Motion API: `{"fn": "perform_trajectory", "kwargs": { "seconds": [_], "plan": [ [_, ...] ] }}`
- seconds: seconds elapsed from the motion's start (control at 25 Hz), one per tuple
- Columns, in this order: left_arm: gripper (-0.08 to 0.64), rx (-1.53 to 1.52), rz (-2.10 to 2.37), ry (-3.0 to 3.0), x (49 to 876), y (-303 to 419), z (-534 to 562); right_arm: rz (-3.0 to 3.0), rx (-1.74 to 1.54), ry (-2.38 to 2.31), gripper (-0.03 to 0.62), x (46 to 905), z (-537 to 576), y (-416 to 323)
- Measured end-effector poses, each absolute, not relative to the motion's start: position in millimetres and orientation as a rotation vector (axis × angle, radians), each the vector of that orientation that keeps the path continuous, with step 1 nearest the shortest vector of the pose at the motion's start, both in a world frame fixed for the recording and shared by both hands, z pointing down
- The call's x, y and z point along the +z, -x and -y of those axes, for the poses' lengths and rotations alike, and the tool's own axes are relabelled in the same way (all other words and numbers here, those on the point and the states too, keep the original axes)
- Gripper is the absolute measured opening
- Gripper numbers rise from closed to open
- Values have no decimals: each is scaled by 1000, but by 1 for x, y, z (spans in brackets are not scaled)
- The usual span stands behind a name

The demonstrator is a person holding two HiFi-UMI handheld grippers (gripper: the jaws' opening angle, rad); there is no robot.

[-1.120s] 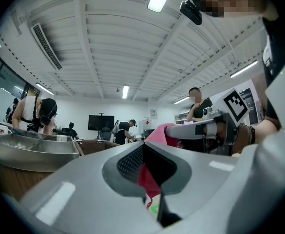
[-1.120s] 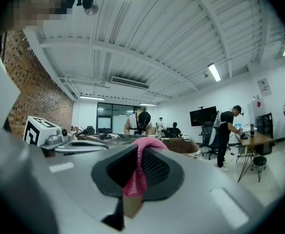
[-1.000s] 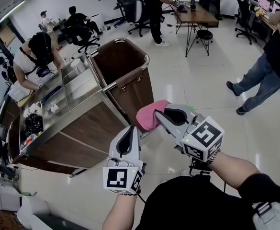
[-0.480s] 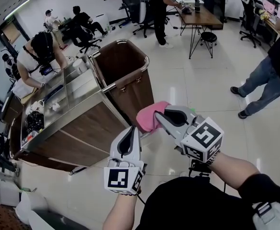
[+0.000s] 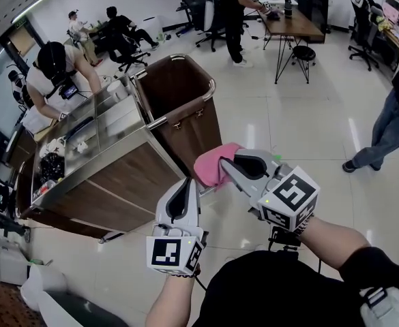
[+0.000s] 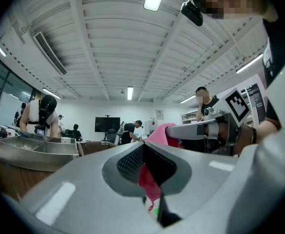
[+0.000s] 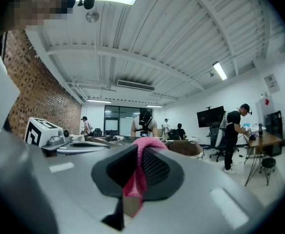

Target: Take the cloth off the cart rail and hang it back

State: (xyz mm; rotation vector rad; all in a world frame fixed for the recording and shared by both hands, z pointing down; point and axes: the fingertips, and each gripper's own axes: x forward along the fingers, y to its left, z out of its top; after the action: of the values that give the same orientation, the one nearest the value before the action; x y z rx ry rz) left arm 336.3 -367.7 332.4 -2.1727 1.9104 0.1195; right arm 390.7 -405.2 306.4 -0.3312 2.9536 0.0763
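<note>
Head view: I see both tools raised in front of me, over the pale floor [image 5: 301,135], at the near end of the cart [image 5: 117,176]. The right tool [image 5: 225,161] points toward the cart, and its jaws are pressed together on the pink cloth [image 5: 213,165]. The cloth bunches at the jaw tips. It is held in the air just beside the cart's brown bag [image 5: 175,90], and I cannot tell whether it touches the cart.

The left tool [image 5: 187,181] points up and forward, with its tip at the cloth's lower edge.

Right gripper view: a pink strip of cloth [image 7: 144,145] runs down between the dark pads of the right tool [image 7: 132,174] and is pinched there.

Left gripper view: the left tool [image 6: 144,172] looks nearly closed, with pink cloth [image 6: 161,133] showing in the narrow gap between the pads. I read this as a pinch on the cloth's edge. The right tool and its marker cube [image 6: 239,104] are close by, on the right.

A person [image 5: 49,80] bends over the far side of the cart.
</note>
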Motion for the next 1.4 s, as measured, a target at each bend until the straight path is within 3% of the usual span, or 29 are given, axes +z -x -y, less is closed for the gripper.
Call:
{"fn": "perform_trajectory", "kwargs": {
  "seconds": [0.72,1.4],
  "plan": [
    [3,64,-2175,1926,347,-301,340,-2939,26,-38,23,314,380,-349],
    [3,51,-2409,1588,335,-170,160,-2912,17,-425,23,301,215,-209]
  ]
}}
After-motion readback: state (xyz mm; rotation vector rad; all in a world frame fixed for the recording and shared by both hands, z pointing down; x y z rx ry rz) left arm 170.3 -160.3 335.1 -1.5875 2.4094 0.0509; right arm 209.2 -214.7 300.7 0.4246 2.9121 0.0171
